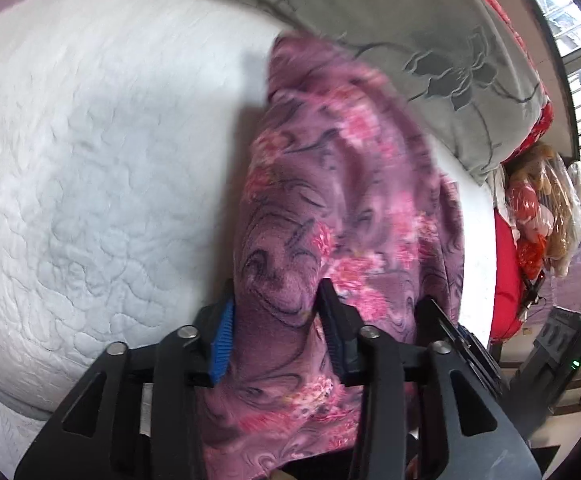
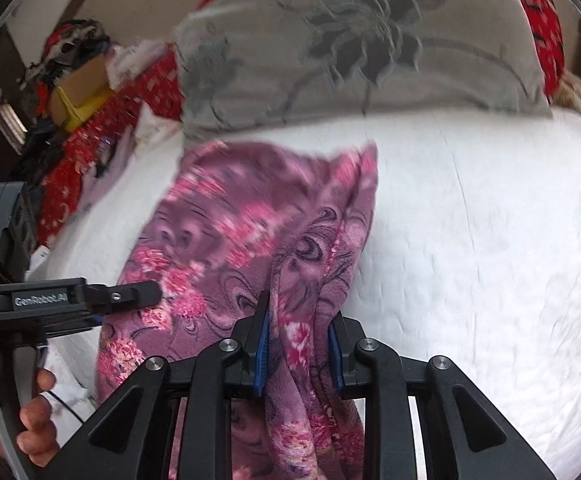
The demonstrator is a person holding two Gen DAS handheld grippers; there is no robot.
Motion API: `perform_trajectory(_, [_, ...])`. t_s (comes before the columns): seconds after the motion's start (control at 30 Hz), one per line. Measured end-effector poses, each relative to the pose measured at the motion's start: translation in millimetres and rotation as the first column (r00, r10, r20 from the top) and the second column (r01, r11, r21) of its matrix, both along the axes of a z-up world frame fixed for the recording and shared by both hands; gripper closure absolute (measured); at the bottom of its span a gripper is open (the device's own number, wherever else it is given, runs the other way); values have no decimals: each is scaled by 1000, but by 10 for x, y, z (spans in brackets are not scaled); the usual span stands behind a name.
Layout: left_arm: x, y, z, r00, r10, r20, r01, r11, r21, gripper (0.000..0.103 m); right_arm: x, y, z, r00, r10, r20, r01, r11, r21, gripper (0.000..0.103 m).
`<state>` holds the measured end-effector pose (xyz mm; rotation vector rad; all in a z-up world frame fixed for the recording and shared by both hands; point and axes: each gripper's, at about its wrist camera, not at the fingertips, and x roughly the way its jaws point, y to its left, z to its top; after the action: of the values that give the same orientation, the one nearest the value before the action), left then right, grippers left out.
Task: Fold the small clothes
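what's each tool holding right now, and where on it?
Both hold the floral garment: left tool and right tool each have a bunched near-edge fold between the pads.

White quilted bed [image 1: 90, 160]: purple floral garment [image 1: 330, 184], grey floral pillow [image 1: 410, 32].

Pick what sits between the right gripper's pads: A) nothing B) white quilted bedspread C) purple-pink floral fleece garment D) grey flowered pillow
C: in the right wrist view the purple-pink floral fleece garment is bunched between the blue pads of the right gripper.
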<state>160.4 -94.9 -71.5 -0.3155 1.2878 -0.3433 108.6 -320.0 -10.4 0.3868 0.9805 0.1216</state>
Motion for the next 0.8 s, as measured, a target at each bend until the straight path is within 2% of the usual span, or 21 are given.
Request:
perform_trajectory(0.07, [-6,25,27,1000,-25,15,26,1000,-2,59,-20,-69,-141,1000,-14,-26,15,1000,21,74])
perform_trajectory(0.13, [-7,24,113,997,-59,41,58,998,29,59,-43,-206,-178,999,-28,-35,31,996,81,72])
perform_trajectory(0.2, [2,32,262,993,-67,94,63,997,45,59,-48,-313,-142,998,-44,-37,47,994,95,69])
perform_trajectory(0.3, [78,-22,464,981,-73,178,66,997,47,59,-25,-446,37,994,-104,22,102,992,77,67])
perform_trajectory(0.4, [334,-257,544,970,-118,211,103,991,83,59,149,-419,167,993,-83,83,76,994,78,68])
perform_trajectory(0.6, [902,-667,360,965,-164,207,121,971,207,59,535,-120,207,985,47,164,-47,999,-5,73])
perform_trajectory(0.73, [1202,-771,102,973,-162,165,114,956,271,57,759,-110,51,990,46,132,-40,998,-42,81])
perform_trajectory(0.77, [1260,-775,25,976,-154,152,107,954,281,56,818,-134,-28,994,32,108,-26,998,-58,85])
perform_trajectory(0.8, [1300,-784,-19,978,-148,147,101,953,286,49,882,-182,-143,998,14,68,-10,998,-62,89])
